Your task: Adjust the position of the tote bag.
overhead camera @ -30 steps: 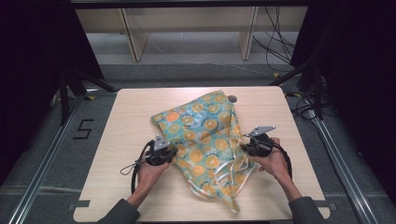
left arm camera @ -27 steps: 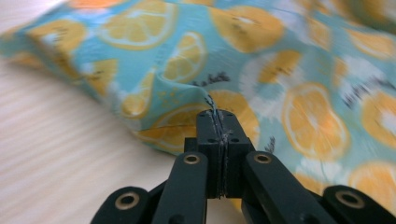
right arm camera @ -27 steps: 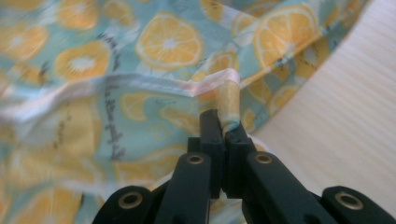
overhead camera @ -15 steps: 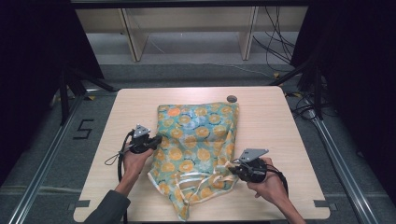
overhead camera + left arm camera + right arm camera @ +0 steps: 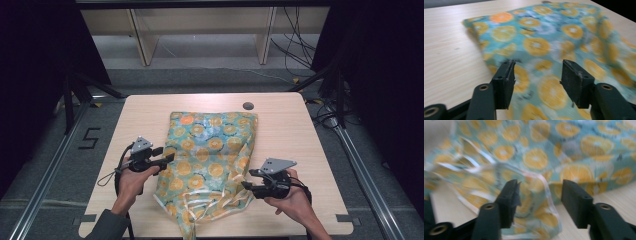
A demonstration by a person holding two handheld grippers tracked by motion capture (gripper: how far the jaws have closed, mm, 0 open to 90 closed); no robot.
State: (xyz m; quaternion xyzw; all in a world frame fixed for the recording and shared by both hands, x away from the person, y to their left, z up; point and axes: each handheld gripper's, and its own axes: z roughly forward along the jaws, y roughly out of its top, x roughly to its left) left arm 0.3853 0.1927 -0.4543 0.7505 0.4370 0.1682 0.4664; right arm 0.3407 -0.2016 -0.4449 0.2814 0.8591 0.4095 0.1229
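High view: both grippers' jaws just opened w/ nothing between them, left gripper (image 5: 167,158) & right gripper (image 5: 246,179) now off the orange-print cloth (image 5: 212,160), which lies flatter, mid table (image 5: 290,130), so spreading looks near done.

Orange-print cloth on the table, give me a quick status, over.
Left gripper and right gripper: jaws just opened, nothing held. Orange-print cloth lies spread on the table, near end hanging over the edge. Nothing in the way.
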